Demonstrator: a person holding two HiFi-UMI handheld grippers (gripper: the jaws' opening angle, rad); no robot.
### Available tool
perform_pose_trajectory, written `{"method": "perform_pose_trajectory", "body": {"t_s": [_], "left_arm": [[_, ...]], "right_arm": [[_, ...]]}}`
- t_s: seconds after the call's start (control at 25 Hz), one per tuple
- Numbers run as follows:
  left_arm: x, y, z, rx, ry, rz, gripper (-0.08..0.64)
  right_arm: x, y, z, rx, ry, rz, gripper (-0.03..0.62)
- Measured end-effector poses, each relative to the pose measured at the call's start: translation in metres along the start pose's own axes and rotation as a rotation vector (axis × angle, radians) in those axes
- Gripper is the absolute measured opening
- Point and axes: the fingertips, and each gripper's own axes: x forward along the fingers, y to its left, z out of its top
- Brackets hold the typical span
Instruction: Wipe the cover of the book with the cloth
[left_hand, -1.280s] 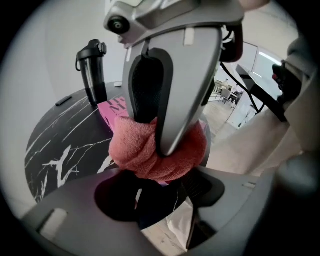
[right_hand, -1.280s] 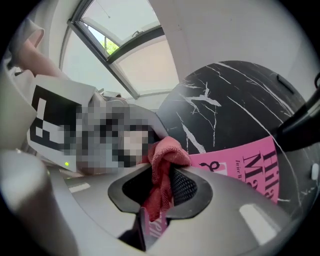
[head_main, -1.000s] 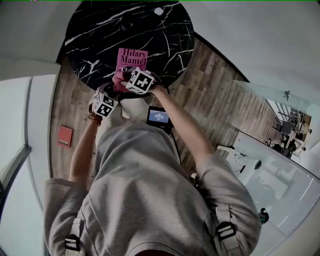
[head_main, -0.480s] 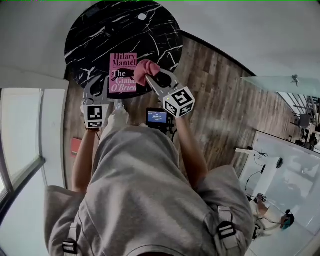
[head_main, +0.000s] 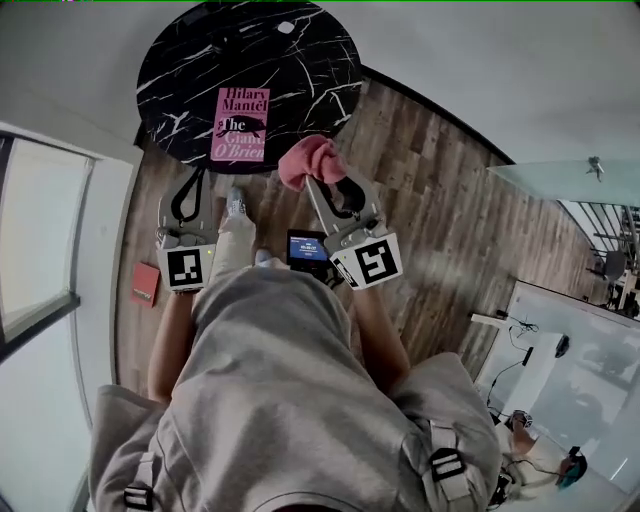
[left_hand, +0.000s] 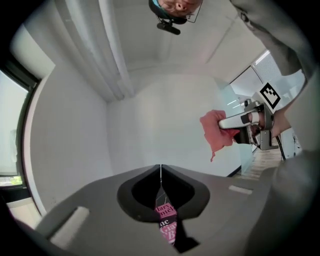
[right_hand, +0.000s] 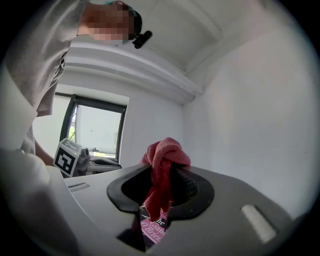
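Observation:
A pink book (head_main: 240, 124) lies flat on the round black marble table (head_main: 310, 80), with nothing on its cover. My right gripper (head_main: 316, 182) is held off the table, nearer the person, shut on a bunched pink-red cloth (head_main: 308, 160). In the right gripper view the cloth (right_hand: 162, 170) hangs between the jaws, and the book (right_hand: 152, 227) shows below it. My left gripper (head_main: 188, 178) is lifted at the left; its jaws have just been closing and now meet with nothing between them. In the left gripper view the book (left_hand: 166, 225) shows behind the left gripper (left_hand: 160, 169).
A small white object (head_main: 286, 28) sits at the table's far side. On the wooden floor are a red flat item (head_main: 145, 283) and a device with a lit screen (head_main: 307, 247). A window runs along the left. The person's shoe (head_main: 236, 205) stands by the table edge.
Both grippers have come up off the book and back toward the person. The cloth left the cover with the right gripper. The left jaws have closed.

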Motion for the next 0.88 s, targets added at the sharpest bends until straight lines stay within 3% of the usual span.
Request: {"method": "perform_pose_trajectory", "body": {"t_s": [0.28, 0.48, 0.64, 0.88], "left_arm": [[-0.069, -0.041, 0.03, 0.026, -0.013, 0.05, 0.006], [-0.094, -0.063, 0.035, 0.051, -0.022, 0.009, 0.006], [-0.09, -0.079, 0.038, 0.066, -0.05, -0.045, 0.006], [-0.084, -0.094, 0.046, 0.078, -0.076, -0.087, 0.006]], "right_arm": [[-0.066, 0.039, 0.026, -0.044, -0.079, 0.024, 0.115], [-0.084, 0.051, 0.014, -0.039, -0.063, 0.03, 0.115], [-0.091, 0.046, 0.001, -0.023, -0.047, -0.023, 0.114], [-0.099, 0.041, 0.011, -0.043, -0.063, -0.06, 0.114]]}}
